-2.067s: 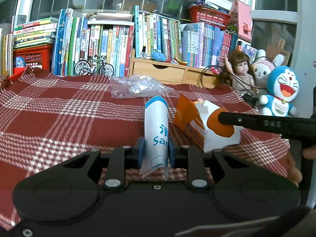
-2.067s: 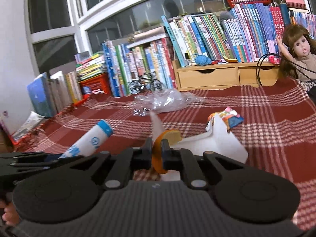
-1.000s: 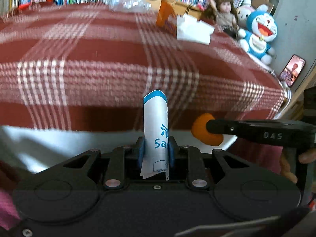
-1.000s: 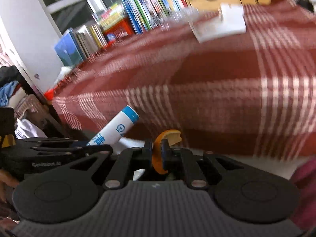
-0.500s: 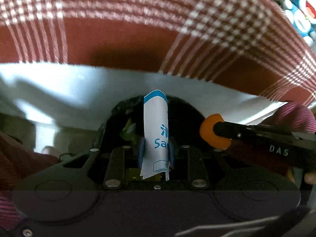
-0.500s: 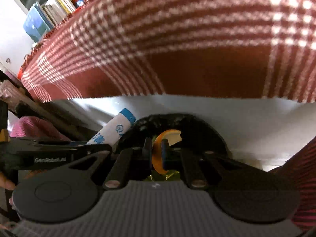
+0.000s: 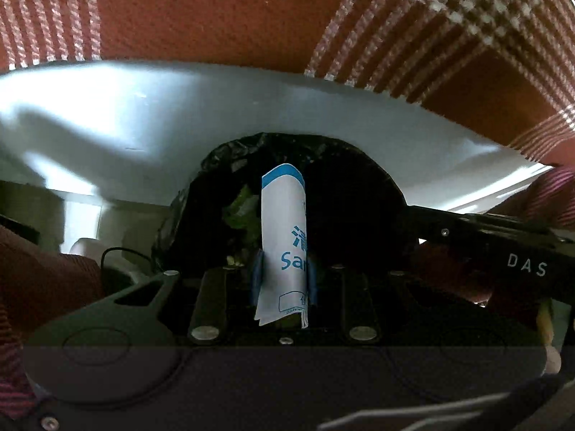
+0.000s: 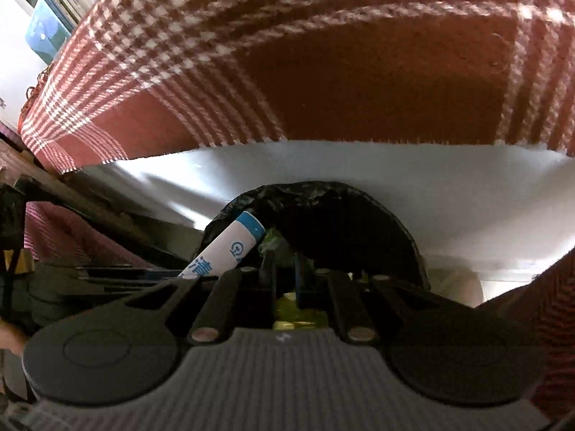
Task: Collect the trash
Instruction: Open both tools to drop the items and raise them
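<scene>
Below the near edge of the bench (image 7: 215, 10) with its red plaid cloth, a bin lined with a black bag (image 7: 359, 186) stands open, and both tools hang over its mouth. The left hand-held gripper (image 7: 284, 276) is clenched on a rolled white-and-blue packet (image 7: 284, 237), which points down into the bag but has not been let go. The right hand-held gripper (image 8: 284, 269), just to its right, has its jaws all but closed with nothing visible between them (an empty pinch, as far as I can tell). Green scraps (image 7: 240, 212) and a yellow wrapper (image 8: 298, 314) already lie inside the bag. I judge the carrying done and the drop pending: the left jaws need only part. Whether more trash waits on the bench top cannot be told, since neither view shows it.
</scene>
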